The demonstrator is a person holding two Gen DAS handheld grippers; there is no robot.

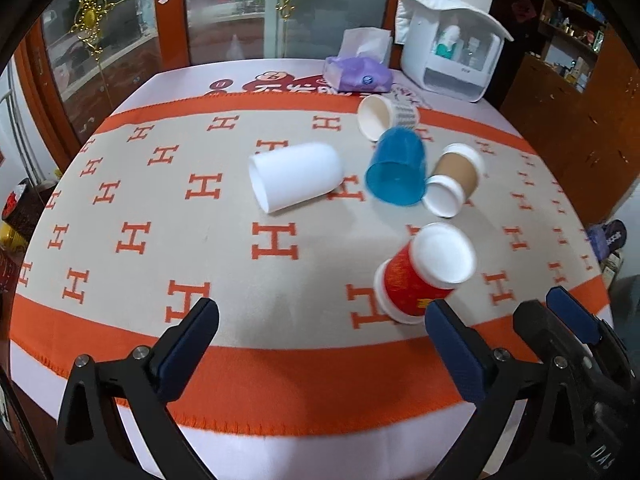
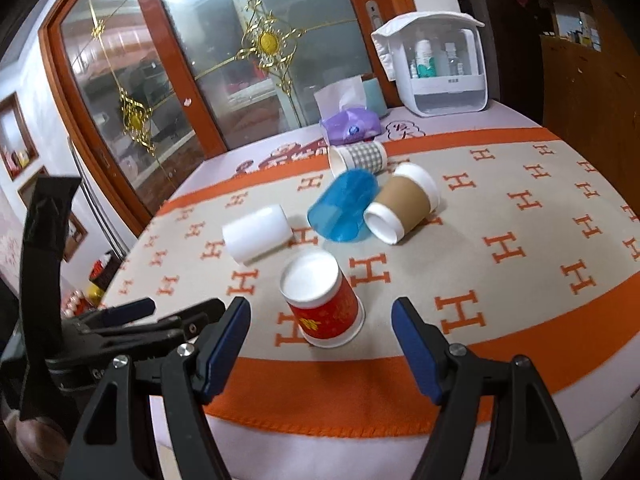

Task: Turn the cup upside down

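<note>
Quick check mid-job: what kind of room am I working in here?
Most likely a home living or dining room. The cups lie on a cloth-covered table beside a glass-fronted wooden cabinet, with a tissue pack and a white organiser of toiletry bottles at the far edge.

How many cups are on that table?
5: red cup upside down nearest; white cup left, on its side; blue cup middle; brown cup right; checked cup behind. None seems hidden.
</note>
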